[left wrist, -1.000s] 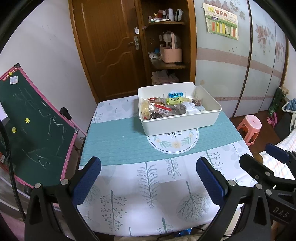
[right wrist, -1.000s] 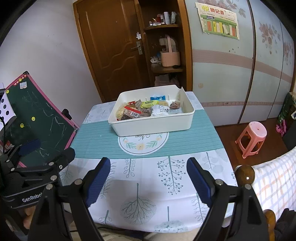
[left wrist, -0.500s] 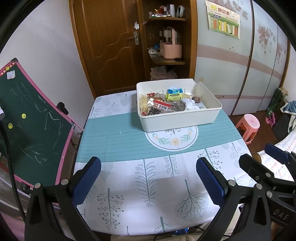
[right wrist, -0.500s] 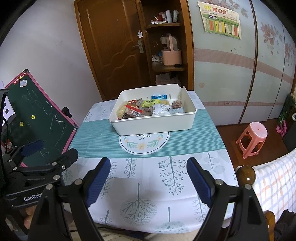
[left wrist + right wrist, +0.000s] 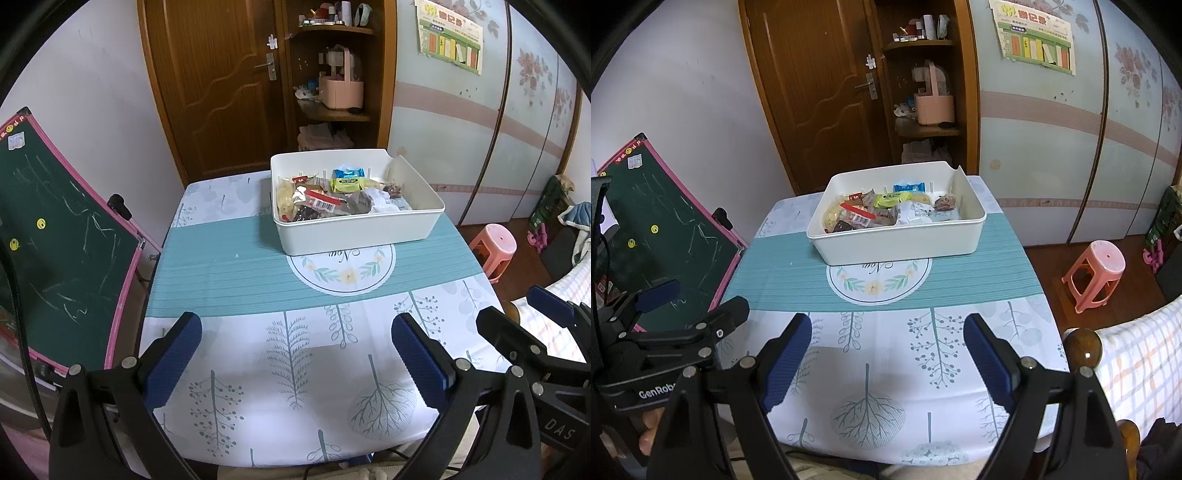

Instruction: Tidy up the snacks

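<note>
A white plastic bin stands at the far side of the table and holds several wrapped snacks. It also shows in the right wrist view with the snacks inside. My left gripper is open and empty, low over the table's near edge. My right gripper is open and empty too, beside the left one. The right gripper shows at the right of the left wrist view, and the left gripper at the left of the right wrist view.
The table has a white and teal tree-print cloth. A green chalkboard leans at the left. A pink stool stands on the floor at the right. A wooden door and shelves are behind the table. A bed edge is near right.
Both grippers have risen slightly and tilted, so the bin and table sit a little lower in view. Both stay open and empty. The bin and snacks have not moved.
</note>
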`<state>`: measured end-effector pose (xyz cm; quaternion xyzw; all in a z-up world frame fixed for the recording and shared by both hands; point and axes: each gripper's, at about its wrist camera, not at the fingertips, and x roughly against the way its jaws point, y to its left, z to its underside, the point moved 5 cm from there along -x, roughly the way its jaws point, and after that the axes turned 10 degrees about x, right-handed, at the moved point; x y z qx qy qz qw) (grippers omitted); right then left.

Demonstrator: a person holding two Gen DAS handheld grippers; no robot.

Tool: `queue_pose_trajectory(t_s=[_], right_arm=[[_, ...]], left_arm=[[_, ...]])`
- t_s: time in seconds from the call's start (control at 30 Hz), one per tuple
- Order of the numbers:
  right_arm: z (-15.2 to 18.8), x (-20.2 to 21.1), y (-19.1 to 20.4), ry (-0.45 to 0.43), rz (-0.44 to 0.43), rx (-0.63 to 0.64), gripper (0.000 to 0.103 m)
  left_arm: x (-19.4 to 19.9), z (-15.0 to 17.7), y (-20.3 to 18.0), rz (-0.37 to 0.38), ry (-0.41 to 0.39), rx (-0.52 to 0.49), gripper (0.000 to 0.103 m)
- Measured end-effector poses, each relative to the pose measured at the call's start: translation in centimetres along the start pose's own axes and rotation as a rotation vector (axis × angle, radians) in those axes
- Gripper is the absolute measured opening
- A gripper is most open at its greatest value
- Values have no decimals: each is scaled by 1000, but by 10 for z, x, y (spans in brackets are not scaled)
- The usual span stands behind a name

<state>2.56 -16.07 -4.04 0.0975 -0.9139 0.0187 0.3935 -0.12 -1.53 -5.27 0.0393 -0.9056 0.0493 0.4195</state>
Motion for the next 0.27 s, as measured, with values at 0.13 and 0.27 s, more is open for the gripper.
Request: queue_pose_trajectory(t_s=[0.13, 0.27], right_arm=[[1, -3, 1, 8, -2, 1, 85], [2, -5, 1, 17, -5, 2, 85]], left_arm=[[-2, 1, 1, 1, 8, 3, 102], [-4, 2, 3, 5, 19, 11, 102]])
